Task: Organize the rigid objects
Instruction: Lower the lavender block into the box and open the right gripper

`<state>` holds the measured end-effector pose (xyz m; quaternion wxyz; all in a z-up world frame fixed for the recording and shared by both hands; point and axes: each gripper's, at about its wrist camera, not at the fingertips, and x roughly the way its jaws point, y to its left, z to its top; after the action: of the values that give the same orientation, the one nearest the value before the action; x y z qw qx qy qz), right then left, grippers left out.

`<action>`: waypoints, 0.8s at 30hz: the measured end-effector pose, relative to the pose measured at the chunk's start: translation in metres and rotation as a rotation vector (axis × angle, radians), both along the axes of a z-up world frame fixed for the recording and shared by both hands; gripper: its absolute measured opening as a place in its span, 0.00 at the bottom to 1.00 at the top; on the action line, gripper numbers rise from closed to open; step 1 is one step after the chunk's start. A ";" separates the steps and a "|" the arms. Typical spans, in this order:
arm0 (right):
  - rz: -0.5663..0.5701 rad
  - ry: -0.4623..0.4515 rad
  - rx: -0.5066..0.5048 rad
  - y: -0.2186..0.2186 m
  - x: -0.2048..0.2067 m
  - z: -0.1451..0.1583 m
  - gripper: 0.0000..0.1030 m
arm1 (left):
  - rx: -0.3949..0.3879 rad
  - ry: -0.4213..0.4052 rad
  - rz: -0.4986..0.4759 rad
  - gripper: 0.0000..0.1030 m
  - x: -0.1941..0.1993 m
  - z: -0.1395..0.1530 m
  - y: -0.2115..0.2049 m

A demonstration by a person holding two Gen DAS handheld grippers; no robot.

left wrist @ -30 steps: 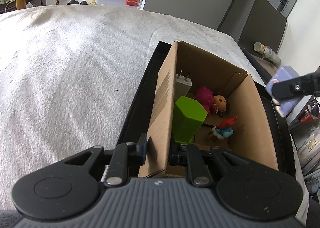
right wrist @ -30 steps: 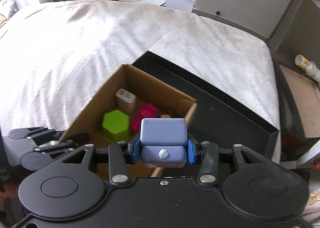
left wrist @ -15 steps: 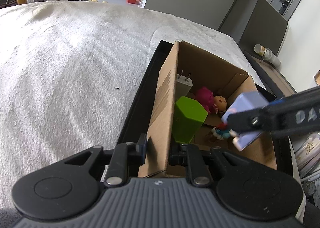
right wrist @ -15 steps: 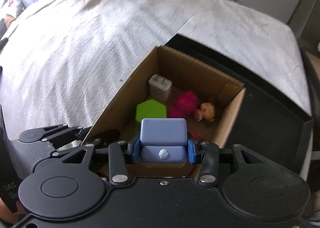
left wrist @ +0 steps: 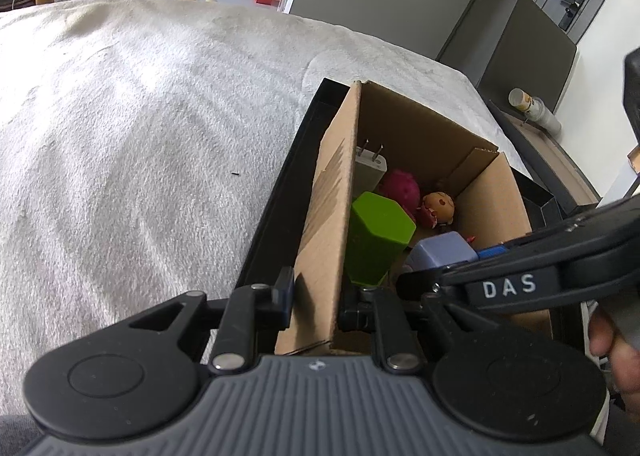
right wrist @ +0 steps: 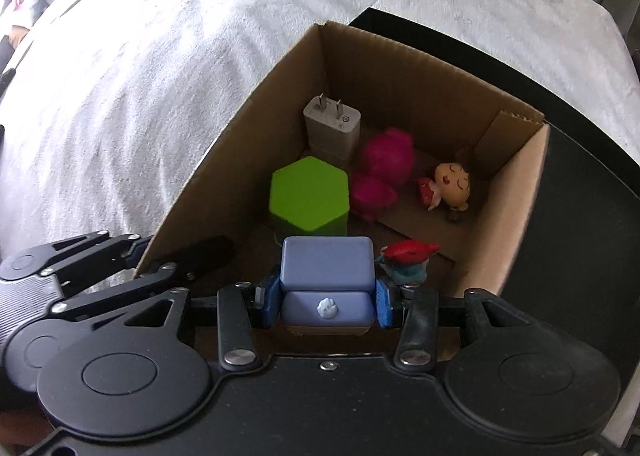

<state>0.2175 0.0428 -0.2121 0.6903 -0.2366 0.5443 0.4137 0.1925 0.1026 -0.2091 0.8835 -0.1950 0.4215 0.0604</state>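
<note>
- Left wrist view: the left tool (left wrist: pixel 314 298) is clamped on the near left wall of the box (left wrist: pixel 332 192), one finger outside the cardboard, the other inside.
- The box sits in a black tray (left wrist: pixel 276 212) on a bed (left wrist: pixel 140 128) with a white cover; the box's left wall runs just beside the tray's left rim.
- Left of the tray the cover lies wide and open.
- Inside, a green block (left wrist: pixel 376 240) stands against the left wall, just ahead of the inner finger.
- A charger (left wrist: pixel 370 170) stands prongs-up in the far left corner, with a pink toy (left wrist: pixel 400 188) and a doll (left wrist: pixel 438 208) beside it.
- The right tool (left wrist: pixel 472 276) reaches in over the right rim, holding a blue block (left wrist: pixel 442 252) low inside the box, near the green block.
- Right wrist view: the right tool (right wrist: pixel 327 306) grips the blue block (right wrist: pixel 327 268) between its blue pads, over the near end of the box (right wrist: pixel 516 192).
- The green block (right wrist: pixel 309 194) is just beyond the blue block; I cannot tell whether they touch.
- A red-capped figure (right wrist: pixel 406 260) stands close against the blue block's right side.
- The charger (right wrist: pixel 332 128) fills the far left corner; the pink toy (right wrist: pixel 384 172) and doll (right wrist: pixel 450 186) lie across the middle.
- Bare cardboard floor shows along the right wall and in the far right corner.
- The left tool (right wrist: pixel 140 256) pinches the box's left wall at the near corner.
- The tray (right wrist: pixel 580 224) stretches open to the right of the box.
</note>
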 end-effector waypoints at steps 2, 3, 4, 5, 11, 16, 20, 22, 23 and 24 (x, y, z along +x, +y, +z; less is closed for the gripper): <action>0.008 -0.004 0.006 0.001 0.001 -0.001 0.43 | 0.002 -0.001 0.000 0.17 0.001 -0.001 0.000; 0.006 0.001 0.007 0.002 0.002 -0.003 0.43 | 0.002 -0.002 0.001 0.17 0.001 -0.001 0.001; 0.002 0.002 0.006 0.003 0.003 -0.003 0.43 | 0.002 -0.001 0.001 0.17 0.001 -0.001 0.001; 0.002 0.000 0.005 0.003 0.003 -0.003 0.44 | -0.001 0.001 0.000 0.17 0.001 -0.001 0.001; -0.015 -0.018 0.044 -0.002 0.005 0.014 0.44 | 0.020 0.006 -0.006 0.17 0.003 -0.002 -0.002; -0.029 -0.039 0.084 -0.015 0.005 0.039 0.44 | 0.050 0.020 -0.004 0.17 0.003 0.003 -0.004; -0.048 -0.047 0.117 -0.030 0.005 0.057 0.44 | 0.060 0.038 -0.010 0.17 0.004 0.011 -0.004; -0.062 -0.048 0.131 -0.037 0.006 0.064 0.44 | 0.037 0.042 -0.001 0.17 0.003 0.019 0.000; -0.068 -0.048 0.136 -0.041 0.004 0.067 0.44 | 0.030 0.032 0.004 0.17 0.003 0.025 0.001; -0.075 -0.047 0.142 -0.046 0.004 0.071 0.44 | 0.036 0.023 0.000 0.17 0.002 0.031 0.001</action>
<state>0.2213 -0.0037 -0.1415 0.7330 -0.1761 0.5057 0.4195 0.1945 0.1033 -0.1778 0.8820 -0.1785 0.4305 0.0699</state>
